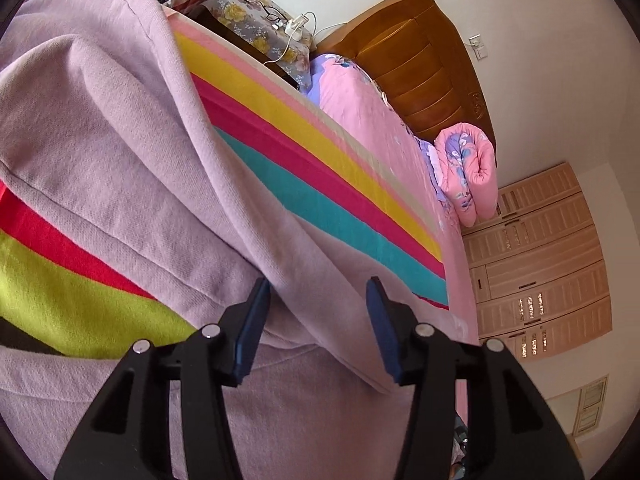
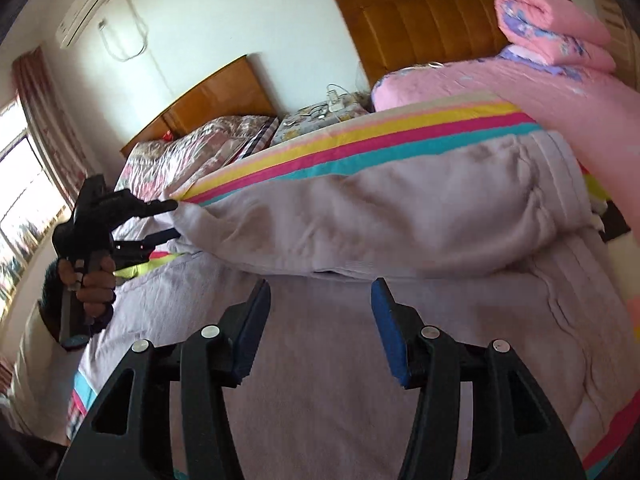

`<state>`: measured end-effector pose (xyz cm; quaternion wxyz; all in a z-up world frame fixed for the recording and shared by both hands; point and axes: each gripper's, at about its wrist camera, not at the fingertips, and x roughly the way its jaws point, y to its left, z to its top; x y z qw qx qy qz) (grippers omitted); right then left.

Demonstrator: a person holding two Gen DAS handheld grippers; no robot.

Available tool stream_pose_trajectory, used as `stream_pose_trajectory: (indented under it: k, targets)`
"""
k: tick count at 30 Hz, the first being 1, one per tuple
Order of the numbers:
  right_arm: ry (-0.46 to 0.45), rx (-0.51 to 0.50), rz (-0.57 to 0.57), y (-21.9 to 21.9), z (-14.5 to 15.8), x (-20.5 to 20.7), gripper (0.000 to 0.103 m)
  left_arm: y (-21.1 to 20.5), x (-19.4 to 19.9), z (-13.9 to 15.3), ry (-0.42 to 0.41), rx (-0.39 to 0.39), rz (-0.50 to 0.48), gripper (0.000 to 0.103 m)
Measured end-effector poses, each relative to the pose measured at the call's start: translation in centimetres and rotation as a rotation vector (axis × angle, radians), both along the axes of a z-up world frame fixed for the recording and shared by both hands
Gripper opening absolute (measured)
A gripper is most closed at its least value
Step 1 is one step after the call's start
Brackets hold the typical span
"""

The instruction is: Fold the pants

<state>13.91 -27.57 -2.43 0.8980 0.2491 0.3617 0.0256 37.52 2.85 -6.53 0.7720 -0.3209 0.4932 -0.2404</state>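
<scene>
The pants (image 2: 360,220) were soft, matt lilac knit cloth with a fine rough weave. The striped sheet (image 1: 320,184) looked woven and matt. At upper right, the headboard (image 1: 424,60) was glossy varnished wood.

I am in a home bedroom: two beds with wooden headboards (image 2: 424,20), a rolled pink quilt (image 2: 552,28), a louvred wardrobe (image 1: 540,264), a wall air conditioner (image 2: 86,10) and a curtained window (image 2: 24,184).
</scene>
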Motion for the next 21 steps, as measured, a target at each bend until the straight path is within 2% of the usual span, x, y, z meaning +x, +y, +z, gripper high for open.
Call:
stream_pose_trajectory:
  k: [4, 8, 13, 15, 16, 17, 18, 19, 21]
  targets:
    - [0.013, 0.071, -0.127, -3.5, -0.9, -1.3, 0.051, 0.8, 1.6, 0.3, -0.008, 0.008, 0.051, 0.049]
    - [0.042, 0.124, -0.207, -6.1, -2.1, -0.6, 0.051, 2.7, 2.6, 0.1, -0.009, 0.01, 0.11, 0.049]
    - [0.08, 0.166, -0.311, -8.6, -2.9, 1.1, 0.05, 3.7, 3.7, -0.6, -0.009, 0.031, 0.116, 0.048]
    - [0.107, 0.174, -0.316, -9.1, -3.1, 2.1, 0.051, 3.4, 4.0, -0.6, -0.015, 0.042, 0.113, 0.041]
    - [0.115, 0.175, -0.31, -9.2, -3.3, 2.2, 0.051, 3.3, 4.2, -0.7, -0.019, 0.047, 0.11, 0.03]
    - [0.123, 0.17, -0.305, -9.2, -3.4, 2.6, 0.046, 3.4, 4.0, -0.8, -0.022, 0.049, 0.101, 0.017]
    - [0.129, 0.147, -0.308, -9.3, -3.3, 2.9, 0.039, 3.3, 3.9, -0.8, -0.03, 0.054, 0.093, 0.012]
    - [0.121, 0.14, -0.303, -9.4, -3.1, 3.0, 0.022, 3.3, 3.6, -0.7, -0.042, 0.067, 0.092, 0.008]
    - [0.09, 0.16, -0.295, -9.8, -2.6, 3.0, 0.015, 3.2, 3.0, 0.2, -0.062, 0.083, 0.096, 0.006]
